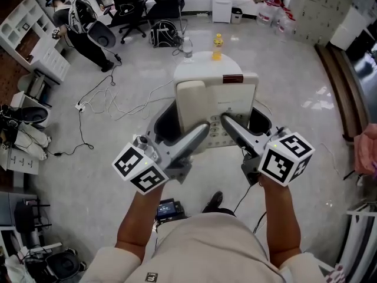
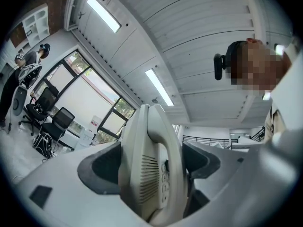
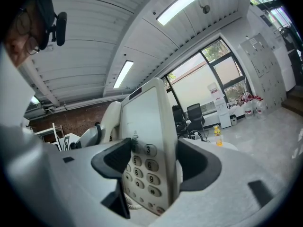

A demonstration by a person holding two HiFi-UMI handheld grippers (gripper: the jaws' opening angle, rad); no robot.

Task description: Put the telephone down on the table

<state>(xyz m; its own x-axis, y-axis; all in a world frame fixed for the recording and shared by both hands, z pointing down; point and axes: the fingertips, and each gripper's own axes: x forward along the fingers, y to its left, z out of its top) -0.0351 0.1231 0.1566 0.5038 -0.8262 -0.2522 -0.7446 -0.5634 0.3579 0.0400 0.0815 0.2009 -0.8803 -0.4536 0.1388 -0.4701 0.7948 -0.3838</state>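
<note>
Telephone: cream plastic desk telephone (image 1: pixel 227 99), handset on its left side, at the centre of the head view, held between both grippers; its far edge overlaps the round white table (image 1: pixel 197 63) at upper centre.
Left gripper (image 1: pixel 182 131): jaws narrowed, clamped on the telephone's handset edge.
Right gripper (image 1: pixel 247 125): jaws narrowed, clamped on its keypad edge.

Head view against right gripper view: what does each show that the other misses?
Only the head view shows the holder's forearms and a person by the shelves. Only the right gripper view shows ceiling lights and readable number keys. Both show the right claw shut on the telephone, and the yellow bottle beyond.
</note>
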